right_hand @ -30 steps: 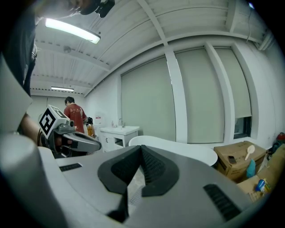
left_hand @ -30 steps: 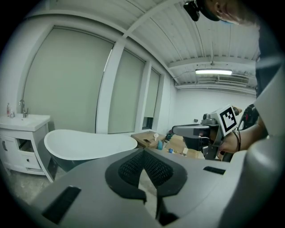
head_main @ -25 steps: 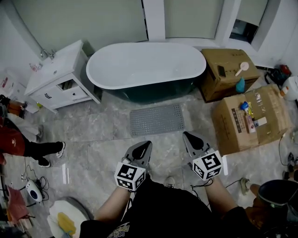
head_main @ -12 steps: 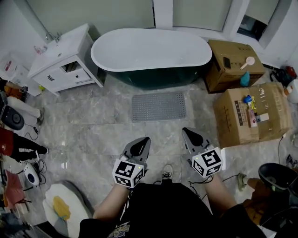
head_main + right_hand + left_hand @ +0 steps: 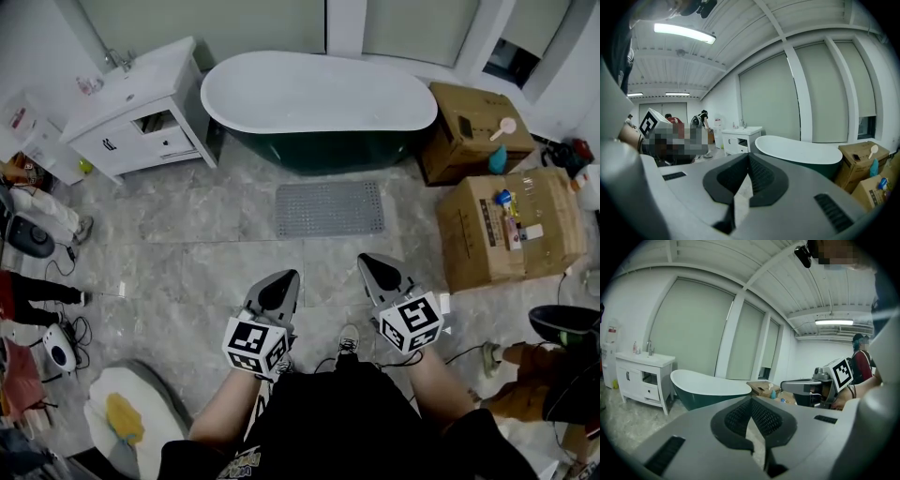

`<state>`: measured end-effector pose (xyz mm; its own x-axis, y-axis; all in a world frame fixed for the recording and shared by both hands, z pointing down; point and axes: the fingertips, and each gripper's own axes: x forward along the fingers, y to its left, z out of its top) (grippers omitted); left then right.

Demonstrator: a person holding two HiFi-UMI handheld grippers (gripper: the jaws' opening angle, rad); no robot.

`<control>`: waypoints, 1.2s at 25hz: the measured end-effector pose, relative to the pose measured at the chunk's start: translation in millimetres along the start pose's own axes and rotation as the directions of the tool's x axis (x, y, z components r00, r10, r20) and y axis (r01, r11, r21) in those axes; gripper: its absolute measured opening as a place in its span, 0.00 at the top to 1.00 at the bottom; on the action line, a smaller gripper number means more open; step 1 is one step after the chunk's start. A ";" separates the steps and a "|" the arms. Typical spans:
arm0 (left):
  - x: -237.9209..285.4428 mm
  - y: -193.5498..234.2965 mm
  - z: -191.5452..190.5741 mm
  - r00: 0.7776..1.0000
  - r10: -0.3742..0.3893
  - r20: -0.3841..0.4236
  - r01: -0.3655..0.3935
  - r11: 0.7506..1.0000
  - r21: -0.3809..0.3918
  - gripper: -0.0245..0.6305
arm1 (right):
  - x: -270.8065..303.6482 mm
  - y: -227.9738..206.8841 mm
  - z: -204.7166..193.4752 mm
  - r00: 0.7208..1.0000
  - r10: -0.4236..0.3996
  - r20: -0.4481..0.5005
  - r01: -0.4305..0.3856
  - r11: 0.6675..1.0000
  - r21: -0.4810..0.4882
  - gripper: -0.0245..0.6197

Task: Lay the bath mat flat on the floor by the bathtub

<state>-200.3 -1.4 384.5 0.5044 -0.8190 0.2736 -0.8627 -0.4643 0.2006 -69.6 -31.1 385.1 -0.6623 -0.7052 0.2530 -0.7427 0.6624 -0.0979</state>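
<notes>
the grey bath mat (image 5: pixel 330 208) lies flat beside the bathtub (image 5: pixel 319 103), so the left gripper (image 5: pixel 278 292) and right gripper (image 5: pixel 382 272) hang empty, jaws pressed together.

Vanity: white wooden vanity cabinet with sink and tap (image 5: pixel 141 108), upper left, one compartment open
Small box: brown cardboard box (image 5: pixel 469 127), upper right, with a pale long-handled brush (image 5: pixel 504 127) lying on top
Bottle: blue bottle (image 5: pixel 497 159) at the small box's lower edge
Large box: bigger brown cardboard box (image 5: pixel 511 239) just below, small items on its top
Cloth: yellow rag (image 5: pixel 122 417) on a white round object (image 5: pixel 103 422), lower left
</notes>
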 end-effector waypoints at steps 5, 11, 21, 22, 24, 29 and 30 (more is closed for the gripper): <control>-36.7 26.8 6.8 0.999 -0.042 0.007 0.042 0.999 0.013 0.94 | 9.2 47.5 7.2 0.999 -0.044 0.004 0.044 0.999 -0.010 0.94; -65.5 46.8 1.8 0.995 -0.103 0.012 0.103 0.994 0.031 0.94 | 12.9 91.0 -0.8 0.996 -0.093 -0.002 0.093 0.996 -0.008 0.94; -101.5 55.5 -13.0 0.983 -0.185 0.000 0.184 0.982 0.050 0.94 | 0.7 135.6 -9.5 0.984 -0.177 0.008 0.177 0.984 0.007 0.94; -104.5 55.4 -13.9 0.982 -0.188 -0.001 0.188 0.981 0.051 0.94 | -1.2 139.1 -10.3 0.984 -0.181 0.009 0.180 0.984 0.007 0.94; -110.4 53.9 -15.0 0.981 -0.193 -0.002 0.193 0.980 0.053 0.94 | -6.0 144.8 -11.9 0.983 -0.186 0.008 0.186 0.983 0.007 0.94; -122.6 51.6 -14.3 0.981 -0.196 0.003 0.196 0.979 0.063 0.94 | -15.2 151.2 -13.1 0.979 -0.201 0.016 0.201 0.980 0.010 0.94; -124.8 52.2 -14.7 0.981 -0.195 0.003 0.194 0.979 0.065 0.94 | -16.0 152.3 -13.4 0.979 -0.203 0.018 0.203 0.979 0.011 0.94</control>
<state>-307.8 81.5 374.6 0.6629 -0.7137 0.2263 -0.7487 -0.6356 0.1885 -170.8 84.5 379.1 -0.4994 -0.8295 0.2500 -0.8627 0.5028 -0.0549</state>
